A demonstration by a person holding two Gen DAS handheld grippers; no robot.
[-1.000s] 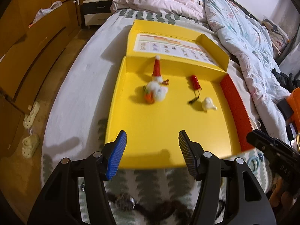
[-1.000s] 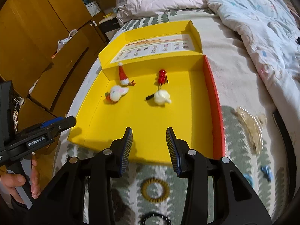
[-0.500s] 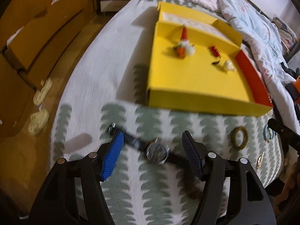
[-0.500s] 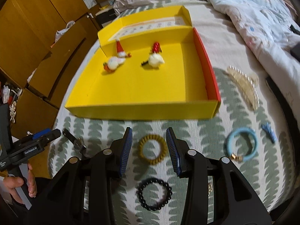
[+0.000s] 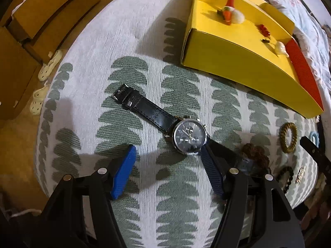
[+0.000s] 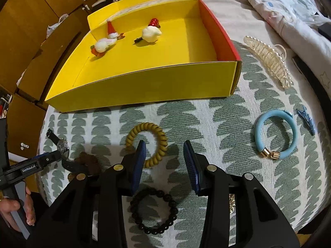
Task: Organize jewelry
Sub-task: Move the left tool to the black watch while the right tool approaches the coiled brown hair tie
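A watch (image 5: pixel 189 137) with a black leather strap lies flat on the leaf-patterned bedspread. My left gripper (image 5: pixel 167 150) points down just short of it, open, its right fingertip at the dial's lower edge. Nothing is between the pads. My right gripper (image 6: pixel 164 144) is open above a mustard coil hair tie (image 6: pixel 134 133); the left finger covers part of the ring. A black bead bracelet (image 6: pixel 174 215) lies under the gripper body. The yellow box (image 6: pixel 144 82) beyond holds a Santa-hat clip (image 6: pixel 111 29), a white plush carrot clip (image 6: pixel 102 45) and a white clip (image 6: pixel 151 34).
A light blue bangle (image 6: pixel 258 136), a small blue clip (image 6: pixel 306 118) and a pearl hair claw (image 6: pixel 266 60) lie to the right. A brown scrunchie (image 6: pixel 89 162) sits by the watch. A hand (image 6: pixel 12 210) holds the left gripper. Bed edge, floor and slippers (image 5: pixel 49 68) lie left.
Both grippers have come down and back from over the yellow box to the bedspread in front of it. The left now hangs by the watch, the right over the coil tie.
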